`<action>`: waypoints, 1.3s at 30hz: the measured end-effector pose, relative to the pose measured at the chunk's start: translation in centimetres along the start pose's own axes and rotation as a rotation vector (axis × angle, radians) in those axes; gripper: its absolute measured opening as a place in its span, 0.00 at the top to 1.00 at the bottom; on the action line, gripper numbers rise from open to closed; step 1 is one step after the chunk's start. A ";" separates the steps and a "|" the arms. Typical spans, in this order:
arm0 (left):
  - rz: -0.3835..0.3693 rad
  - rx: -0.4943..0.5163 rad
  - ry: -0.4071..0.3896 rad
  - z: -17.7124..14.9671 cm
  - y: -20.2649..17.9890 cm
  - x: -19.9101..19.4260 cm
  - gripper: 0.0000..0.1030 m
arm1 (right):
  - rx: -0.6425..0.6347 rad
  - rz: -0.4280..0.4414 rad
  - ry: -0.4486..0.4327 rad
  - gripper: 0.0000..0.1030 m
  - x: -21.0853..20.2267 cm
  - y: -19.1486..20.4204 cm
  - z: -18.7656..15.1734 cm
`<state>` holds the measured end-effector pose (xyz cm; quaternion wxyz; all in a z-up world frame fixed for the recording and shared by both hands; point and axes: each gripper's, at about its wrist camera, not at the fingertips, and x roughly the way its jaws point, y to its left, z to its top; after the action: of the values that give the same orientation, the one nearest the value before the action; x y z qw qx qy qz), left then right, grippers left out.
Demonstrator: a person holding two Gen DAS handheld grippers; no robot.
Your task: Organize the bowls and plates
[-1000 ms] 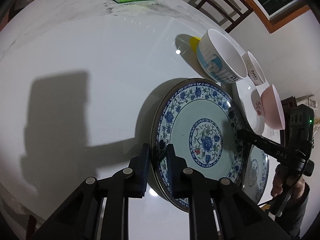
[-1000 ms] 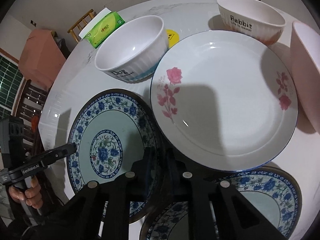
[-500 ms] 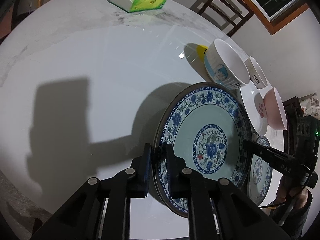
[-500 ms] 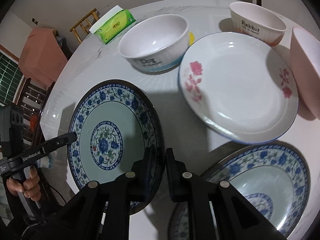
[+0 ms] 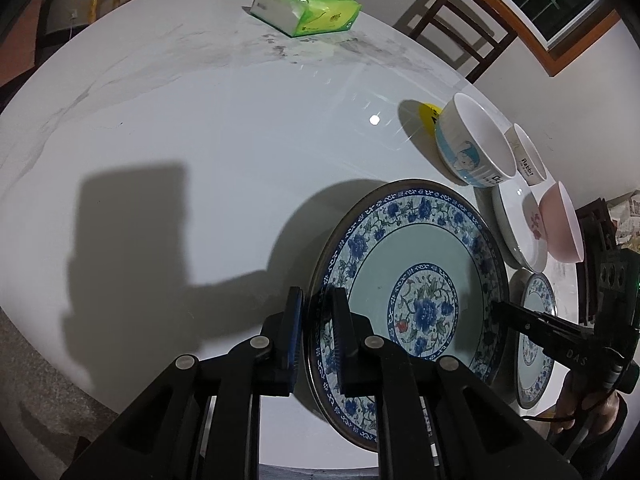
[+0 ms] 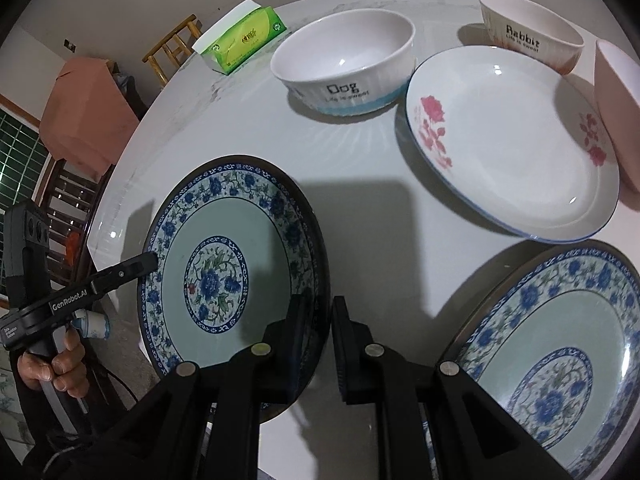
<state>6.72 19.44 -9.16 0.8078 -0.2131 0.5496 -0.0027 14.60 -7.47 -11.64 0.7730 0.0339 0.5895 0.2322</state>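
White marble tabletop (image 5: 200,128) carried the crockery. Both claws pinched opposite rims of one round blue-floral ceramic plate (image 5: 416,280): left gripper (image 5: 316,320) nearer the table's edge, right gripper (image 6: 318,332) toward its twin plate (image 6: 560,352).

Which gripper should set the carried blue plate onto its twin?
Right gripper: the second blue floral plate lies beside it. The left gripper clamps the carried plate's far rim.

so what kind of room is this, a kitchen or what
Most likely a home dining room: a round white table set with plates and bowls, wooden chairs pulled up around it, and a tissue pack on top.
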 end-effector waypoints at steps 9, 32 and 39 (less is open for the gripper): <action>0.013 -0.004 -0.001 0.4 0.8 0.8 0.89 | 0.032 0.007 0.000 0.86 0.6 0.3 -0.7; 0.102 -0.007 -0.049 0.6 1.2 0.4 0.67 | 0.064 -0.044 -0.096 0.80 -0.4 0.0 -1.6; 0.184 0.046 -0.149 -0.1 -1.1 -1.9 0.55 | -0.011 -0.157 -0.207 0.80 -2.6 0.9 -2.6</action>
<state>6.13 18.80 -7.15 0.8480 -0.1427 0.5050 0.0745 11.37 -8.27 -9.76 0.8457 0.0072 0.5060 0.1696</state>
